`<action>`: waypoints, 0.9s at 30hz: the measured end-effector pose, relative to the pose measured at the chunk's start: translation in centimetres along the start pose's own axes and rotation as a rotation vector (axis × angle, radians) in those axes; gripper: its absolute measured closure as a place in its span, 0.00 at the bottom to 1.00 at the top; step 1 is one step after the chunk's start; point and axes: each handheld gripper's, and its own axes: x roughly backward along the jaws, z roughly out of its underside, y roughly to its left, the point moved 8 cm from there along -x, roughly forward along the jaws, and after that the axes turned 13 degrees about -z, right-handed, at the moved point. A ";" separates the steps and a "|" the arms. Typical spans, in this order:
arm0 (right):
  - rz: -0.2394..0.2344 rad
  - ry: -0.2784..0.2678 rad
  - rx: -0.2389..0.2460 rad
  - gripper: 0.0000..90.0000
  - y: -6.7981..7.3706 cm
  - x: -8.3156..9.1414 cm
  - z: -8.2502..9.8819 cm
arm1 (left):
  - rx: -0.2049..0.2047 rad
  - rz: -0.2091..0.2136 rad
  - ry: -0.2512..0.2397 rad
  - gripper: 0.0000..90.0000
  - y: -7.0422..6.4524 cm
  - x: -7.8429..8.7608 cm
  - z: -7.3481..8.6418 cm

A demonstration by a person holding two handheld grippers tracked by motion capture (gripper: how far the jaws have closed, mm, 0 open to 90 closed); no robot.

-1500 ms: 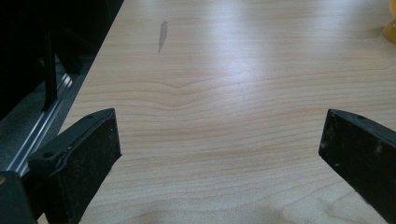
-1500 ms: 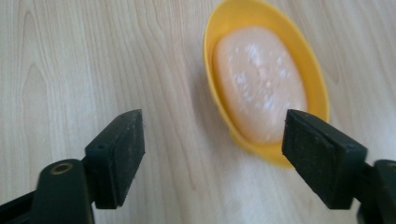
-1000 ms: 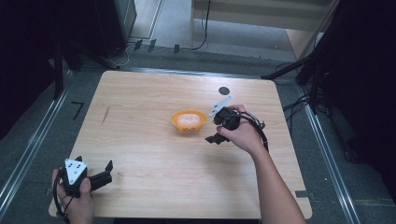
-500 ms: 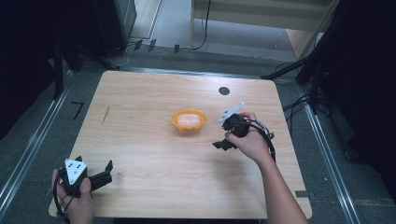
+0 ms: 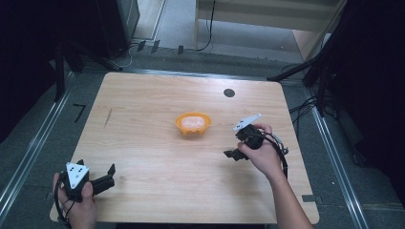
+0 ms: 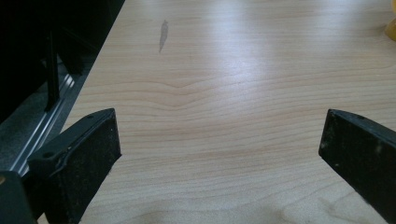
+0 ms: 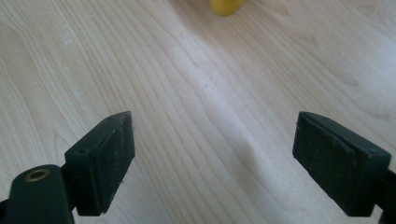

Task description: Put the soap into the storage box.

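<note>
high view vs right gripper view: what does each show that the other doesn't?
High view alone: the whole orange bowl with something pale inside, the left gripper at the near left corner, the right gripper from outside in the person's hand, a black dot on the far side, and the floor. Right gripper view alone: the inner faces of that gripper's fingers, standing apart with bare wood between them. Both: the wooden table and the orange bowl.

My table (image 5: 143, 143) is evenly lit with soft overhead glare; surroundings stay dark, and my close views are slightly soft.
</note>
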 end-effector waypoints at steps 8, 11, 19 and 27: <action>0.036 -0.029 -0.027 0.15 0.1 0.3 2.2 | 0.001 -0.001 -0.001 0.00 0.0 0.0 0.0; 0.035 -0.056 -0.037 0.13 0.3 0.6 2.9 | 0.000 -0.001 0.000 0.00 0.0 0.0 0.0; 0.053 -0.146 -0.074 0.08 0.2 1.7 5.0 | -0.003 0.000 -0.001 0.00 0.0 0.0 0.0; 0.055 -0.193 -0.094 0.00 0.5 2.7 6.9 | -0.004 -0.001 0.000 0.00 -0.1 0.0 0.0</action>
